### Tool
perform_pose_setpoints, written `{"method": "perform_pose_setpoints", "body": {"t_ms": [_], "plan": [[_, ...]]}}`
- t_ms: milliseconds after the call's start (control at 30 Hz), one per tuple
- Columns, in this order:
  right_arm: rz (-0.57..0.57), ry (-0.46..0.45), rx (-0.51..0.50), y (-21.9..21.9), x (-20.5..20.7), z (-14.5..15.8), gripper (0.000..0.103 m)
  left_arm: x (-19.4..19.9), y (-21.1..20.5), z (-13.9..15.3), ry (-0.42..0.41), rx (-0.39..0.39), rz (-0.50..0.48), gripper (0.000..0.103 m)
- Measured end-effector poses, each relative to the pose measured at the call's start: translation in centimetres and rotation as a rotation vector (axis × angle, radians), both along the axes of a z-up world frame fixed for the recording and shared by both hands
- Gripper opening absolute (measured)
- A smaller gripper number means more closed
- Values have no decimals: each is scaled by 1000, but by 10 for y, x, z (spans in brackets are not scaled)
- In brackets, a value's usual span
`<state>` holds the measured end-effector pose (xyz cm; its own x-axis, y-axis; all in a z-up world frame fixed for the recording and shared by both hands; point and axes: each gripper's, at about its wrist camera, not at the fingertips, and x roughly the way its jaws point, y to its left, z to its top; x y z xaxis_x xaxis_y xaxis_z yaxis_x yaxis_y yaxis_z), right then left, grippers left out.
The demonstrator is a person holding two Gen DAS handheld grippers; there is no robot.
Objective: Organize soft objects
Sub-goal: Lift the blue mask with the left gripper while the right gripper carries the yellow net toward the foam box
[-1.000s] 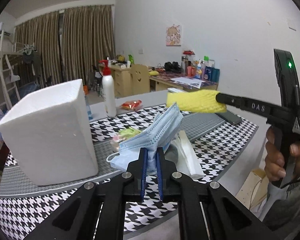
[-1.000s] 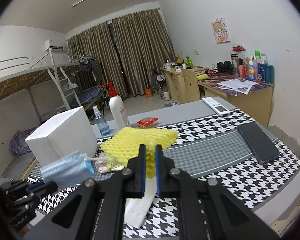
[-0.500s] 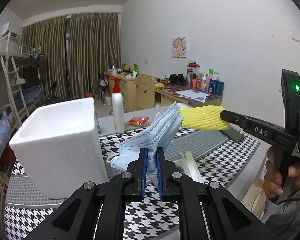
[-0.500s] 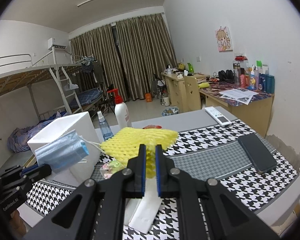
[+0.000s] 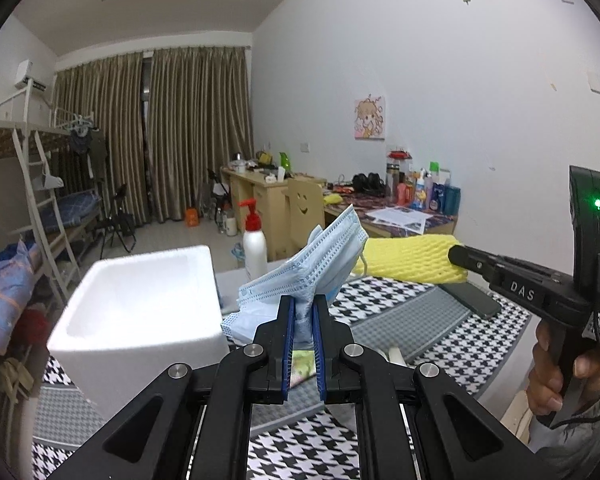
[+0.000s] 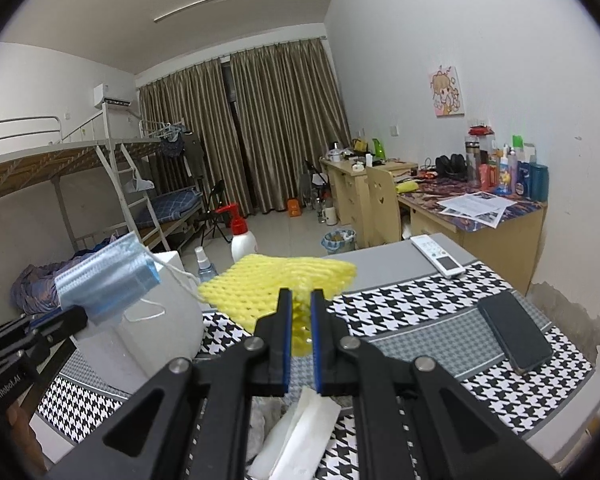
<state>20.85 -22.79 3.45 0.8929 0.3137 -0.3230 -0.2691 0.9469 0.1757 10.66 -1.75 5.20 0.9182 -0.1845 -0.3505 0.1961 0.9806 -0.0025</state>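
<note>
My left gripper (image 5: 302, 307) is shut on a stack of blue face masks (image 5: 312, 270) and holds it in the air, just right of the open white foam box (image 5: 140, 304). The masks also show in the right wrist view (image 6: 108, 280), above the box (image 6: 140, 336). My right gripper (image 6: 301, 300) is shut on a yellow foam net (image 6: 276, 282), held above the table; the net also shows in the left wrist view (image 5: 408, 258), to the right of the masks.
The houndstooth table (image 6: 420, 312) carries a black phone (image 6: 514, 332), a white remote (image 6: 438, 256), a pump bottle (image 6: 242, 236), a small spray bottle (image 6: 204, 264) and white folded tissue (image 6: 300, 436) near the front. A bunk bed stands at left, desks at right.
Both grippers have risen with their loads. The masks now sit higher, level with the foam box's open top, and the box's inside has come into view.
</note>
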Motion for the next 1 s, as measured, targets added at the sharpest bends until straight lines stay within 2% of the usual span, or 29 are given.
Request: {"method": "perform_pose_setpoints", "body": {"t_ms": [1000], "plan": [[80, -58, -12, 32, 15, 23, 11, 20, 30, 33, -97, 17, 142, 10]]}}
